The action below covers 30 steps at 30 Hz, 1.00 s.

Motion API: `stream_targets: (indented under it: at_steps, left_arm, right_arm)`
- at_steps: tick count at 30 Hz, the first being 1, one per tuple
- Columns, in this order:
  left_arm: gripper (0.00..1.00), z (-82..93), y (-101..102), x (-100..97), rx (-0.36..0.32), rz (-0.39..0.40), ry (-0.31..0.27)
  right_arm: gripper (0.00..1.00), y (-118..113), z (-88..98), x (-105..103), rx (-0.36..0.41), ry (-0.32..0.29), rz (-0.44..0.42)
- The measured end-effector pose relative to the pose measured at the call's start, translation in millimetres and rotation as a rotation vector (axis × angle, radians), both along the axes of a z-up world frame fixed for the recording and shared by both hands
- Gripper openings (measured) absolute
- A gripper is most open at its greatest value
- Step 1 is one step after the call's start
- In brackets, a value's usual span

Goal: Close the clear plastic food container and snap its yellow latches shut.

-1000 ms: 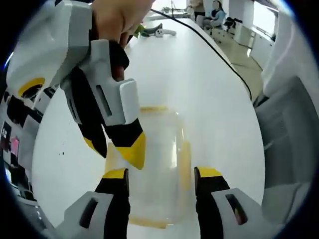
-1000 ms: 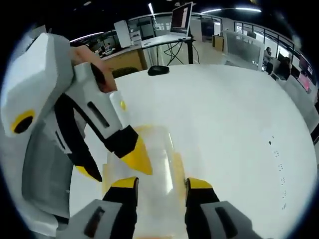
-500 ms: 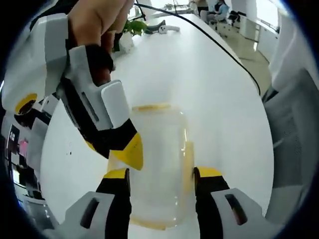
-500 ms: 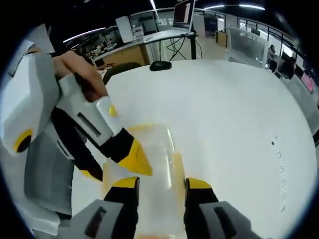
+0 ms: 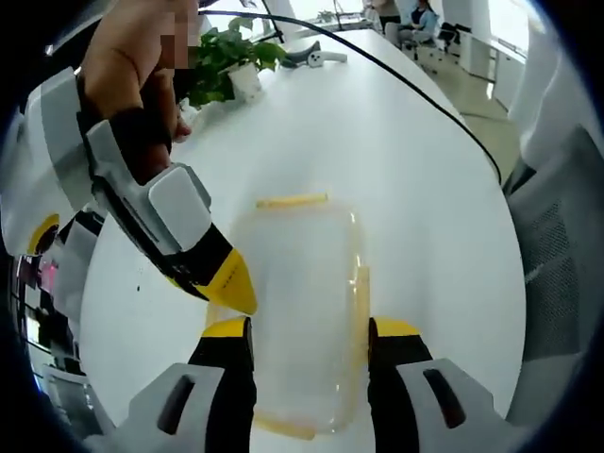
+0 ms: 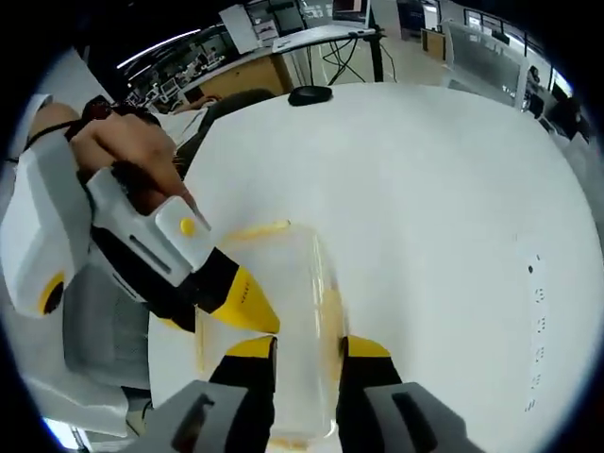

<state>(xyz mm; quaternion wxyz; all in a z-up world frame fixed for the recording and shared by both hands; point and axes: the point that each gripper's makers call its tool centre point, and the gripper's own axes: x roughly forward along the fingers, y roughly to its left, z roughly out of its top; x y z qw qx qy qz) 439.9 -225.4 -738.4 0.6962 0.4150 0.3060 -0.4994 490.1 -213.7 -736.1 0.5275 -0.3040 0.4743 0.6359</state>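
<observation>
While lying flat on the white surface (image 5: 377, 142), clear plastic food container with yellow latches (image 5: 297, 311) sits between left tool (image 5: 310, 332) open tips, right tool (image 6: 310, 345) tips apart straddling it, near end cut off.

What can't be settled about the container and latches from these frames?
- Container near end: left gripper view, hidden between the left gripper jaws.
- Latches: snapped or loose, too blurred in either view.
- Left side latch: right gripper view, covered by the left gripper's tip.
- Right gripper contact with the lid: unclear.
</observation>
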Motion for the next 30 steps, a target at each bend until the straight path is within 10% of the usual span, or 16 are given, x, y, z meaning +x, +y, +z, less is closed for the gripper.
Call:
stream_targets:
  at_steps: [30]
  left_arm:
    - [0.46, 6.1, -5.0, -2.1, -0.054, 0.024, 0.026]
  right_arm:
    - [0.31, 1.0, 1.7, -6.8, 0.06, -0.034, -0.035]
